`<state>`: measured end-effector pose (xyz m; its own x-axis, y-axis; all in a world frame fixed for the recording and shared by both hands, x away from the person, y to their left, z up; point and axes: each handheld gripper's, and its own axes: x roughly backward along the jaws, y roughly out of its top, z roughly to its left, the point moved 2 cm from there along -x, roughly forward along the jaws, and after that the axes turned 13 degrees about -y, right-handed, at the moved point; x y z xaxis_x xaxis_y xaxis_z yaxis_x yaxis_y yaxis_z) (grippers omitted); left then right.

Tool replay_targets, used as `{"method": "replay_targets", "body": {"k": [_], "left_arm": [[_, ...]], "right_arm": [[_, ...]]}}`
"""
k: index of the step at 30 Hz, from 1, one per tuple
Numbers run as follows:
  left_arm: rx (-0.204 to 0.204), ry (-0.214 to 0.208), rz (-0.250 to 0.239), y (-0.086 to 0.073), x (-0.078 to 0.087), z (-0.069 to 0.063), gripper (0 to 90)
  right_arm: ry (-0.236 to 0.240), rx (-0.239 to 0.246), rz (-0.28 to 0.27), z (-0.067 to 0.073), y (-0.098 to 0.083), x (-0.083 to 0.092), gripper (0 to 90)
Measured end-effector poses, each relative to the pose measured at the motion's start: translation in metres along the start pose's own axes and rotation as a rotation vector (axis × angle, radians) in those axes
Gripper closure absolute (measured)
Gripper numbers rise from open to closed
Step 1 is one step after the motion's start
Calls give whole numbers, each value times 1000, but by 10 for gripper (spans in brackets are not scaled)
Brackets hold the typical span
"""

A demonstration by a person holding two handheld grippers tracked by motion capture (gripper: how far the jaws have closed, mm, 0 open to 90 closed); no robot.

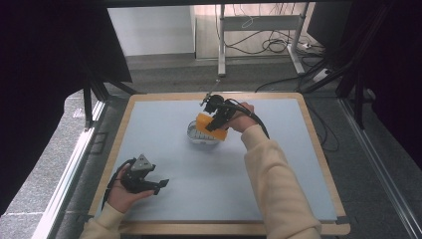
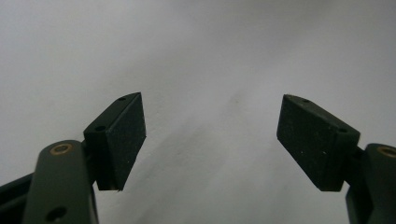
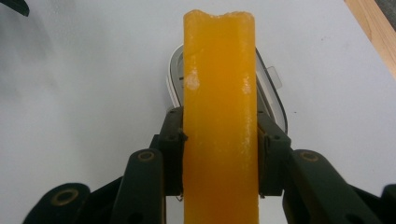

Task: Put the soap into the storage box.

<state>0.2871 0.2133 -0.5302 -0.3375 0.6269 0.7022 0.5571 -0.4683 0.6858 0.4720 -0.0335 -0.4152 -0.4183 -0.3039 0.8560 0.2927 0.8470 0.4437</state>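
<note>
An orange block, thick and slab-like with a slightly ragged far end, sits clamped between the fingers of the right gripper, one black pad pressed against each of its long sides. In the right gripper view it stands on edge and runs straight away from the camera. Directly beneath and beyond it lies a clear plastic container with a rounded rim and a small tab on one side (whether the block touches it I cannot tell). In the high view the block hangs over this container, toward the far middle of the pale blue tabletop, which is framed by a light wooden edge. The person's right hand, in a cream sleeve, reaches in from the bottom right to hold the gripper there.

Well apart, near the front left corner of the tabletop, the left hand holds the left gripper low over the surface. Its fingers stand wide apart, with bare tabletop between them.
</note>
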Motion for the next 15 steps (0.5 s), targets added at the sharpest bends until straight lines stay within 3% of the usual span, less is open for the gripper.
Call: {"method": "replay_targets", "body": {"k": [15], "left_arm": [[-3,3,2,0,0,0,237]], "right_arm": [[21,48,14,-6,17,-19,615]]}}
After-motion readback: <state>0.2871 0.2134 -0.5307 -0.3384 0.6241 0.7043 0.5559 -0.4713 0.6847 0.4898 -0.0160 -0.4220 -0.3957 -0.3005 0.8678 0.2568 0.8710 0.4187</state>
